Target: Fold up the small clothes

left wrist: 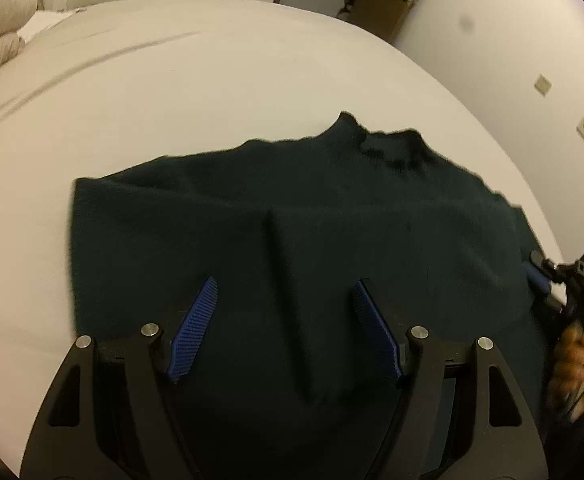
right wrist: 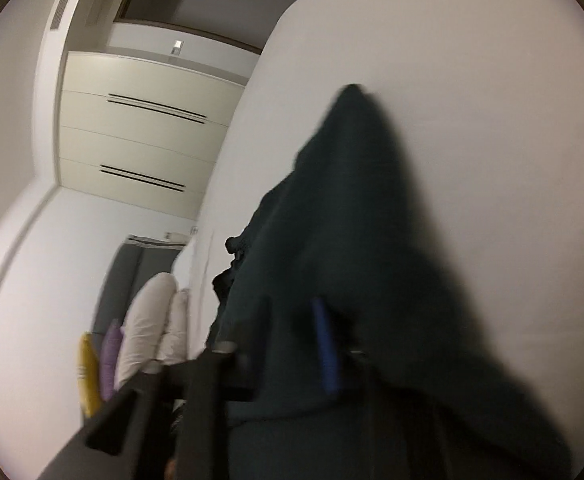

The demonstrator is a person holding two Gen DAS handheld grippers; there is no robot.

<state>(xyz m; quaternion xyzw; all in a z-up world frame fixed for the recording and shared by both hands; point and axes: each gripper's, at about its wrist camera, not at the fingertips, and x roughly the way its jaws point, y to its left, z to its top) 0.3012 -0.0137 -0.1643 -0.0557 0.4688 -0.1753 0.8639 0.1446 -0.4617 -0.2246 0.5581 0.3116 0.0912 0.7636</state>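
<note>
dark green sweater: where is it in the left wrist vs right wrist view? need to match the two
Left wrist: dark green sweater lies spread across the lower middle, collar toward the top.
Right wrist: dark green sweater fills the lower centre and right, blurred, rising to a point.
Shared landmark: the white bed sheet under it.

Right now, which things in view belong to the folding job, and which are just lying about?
Job:
- dark green sweater, spread on the white bed
- left hand-held gripper, open above it
- right hand-held gripper, shut on the sweater's edge

Lying about:
- white pillows
- yellow cushion
- purple cushion
- wardrobe
</note>
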